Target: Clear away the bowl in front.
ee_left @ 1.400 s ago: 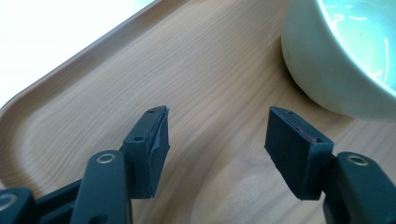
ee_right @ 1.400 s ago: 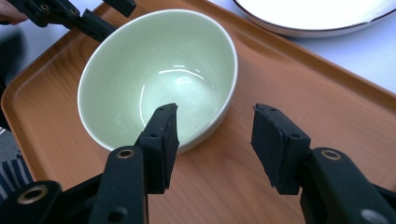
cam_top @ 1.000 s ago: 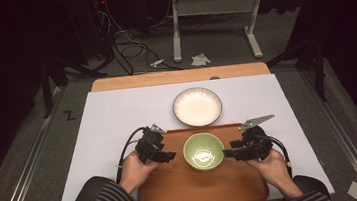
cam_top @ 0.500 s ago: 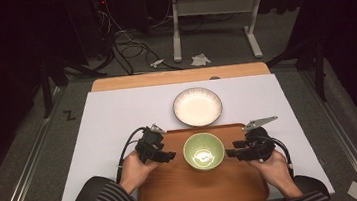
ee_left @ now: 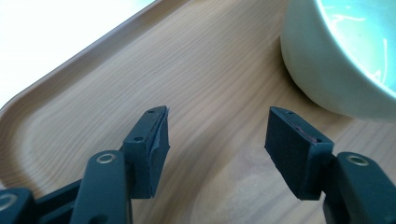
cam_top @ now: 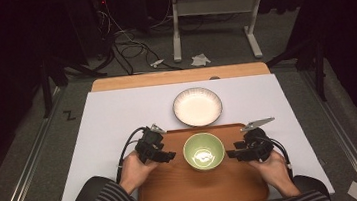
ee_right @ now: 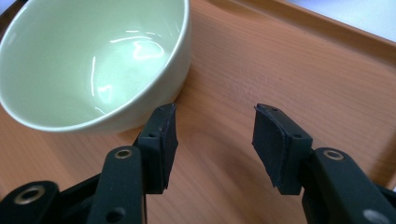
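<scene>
Glazed green, the bowl point(cam_top: 203, 150) is set on the wooden tray point(cam_top: 176, 191) between the left gripper point(cam_top: 166, 156) and right gripper point(cam_top: 231, 153), both spread and empty, and is judged stiff, slippery, breakable, best pinched at the rim.

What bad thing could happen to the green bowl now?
1. The green bowl sits loose on the smooth wooden tray; a push from one side might make it slide.
2. The right gripper is open with one jaw very near the bowl's wall; closing there might nudge it rather than grip the rim.
3. The white plate lies just beyond the tray's far edge, so a bowl pushed forward could bump it.
</scene>
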Tool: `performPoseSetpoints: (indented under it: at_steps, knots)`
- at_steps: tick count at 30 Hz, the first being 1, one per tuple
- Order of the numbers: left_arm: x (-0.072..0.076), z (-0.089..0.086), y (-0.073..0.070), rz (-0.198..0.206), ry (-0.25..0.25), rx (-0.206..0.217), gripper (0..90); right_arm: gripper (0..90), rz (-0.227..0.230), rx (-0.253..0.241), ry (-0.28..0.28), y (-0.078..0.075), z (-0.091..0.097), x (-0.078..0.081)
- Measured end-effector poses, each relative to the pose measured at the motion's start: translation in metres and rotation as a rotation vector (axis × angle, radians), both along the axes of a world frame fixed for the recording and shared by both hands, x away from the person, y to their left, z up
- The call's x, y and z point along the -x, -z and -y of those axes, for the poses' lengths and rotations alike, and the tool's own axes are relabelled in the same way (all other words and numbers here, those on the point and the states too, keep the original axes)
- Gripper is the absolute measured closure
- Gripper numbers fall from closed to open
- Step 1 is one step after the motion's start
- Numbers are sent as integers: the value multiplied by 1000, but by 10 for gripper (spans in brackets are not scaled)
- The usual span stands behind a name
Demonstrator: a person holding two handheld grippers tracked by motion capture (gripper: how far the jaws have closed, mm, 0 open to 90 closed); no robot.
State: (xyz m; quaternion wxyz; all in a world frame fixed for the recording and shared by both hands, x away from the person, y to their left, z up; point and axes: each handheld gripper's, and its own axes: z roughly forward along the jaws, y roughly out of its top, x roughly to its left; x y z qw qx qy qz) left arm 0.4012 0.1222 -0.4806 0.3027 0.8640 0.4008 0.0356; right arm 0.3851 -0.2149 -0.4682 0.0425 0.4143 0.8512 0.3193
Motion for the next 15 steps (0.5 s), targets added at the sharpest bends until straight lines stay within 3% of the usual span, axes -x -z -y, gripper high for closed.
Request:
performPoseSetpoints:
  at_steps: [15]
  knots:
    - [0, -1, 0, 2, 1, 1, 396, 479, 19, 79, 24, 7, -1, -4]
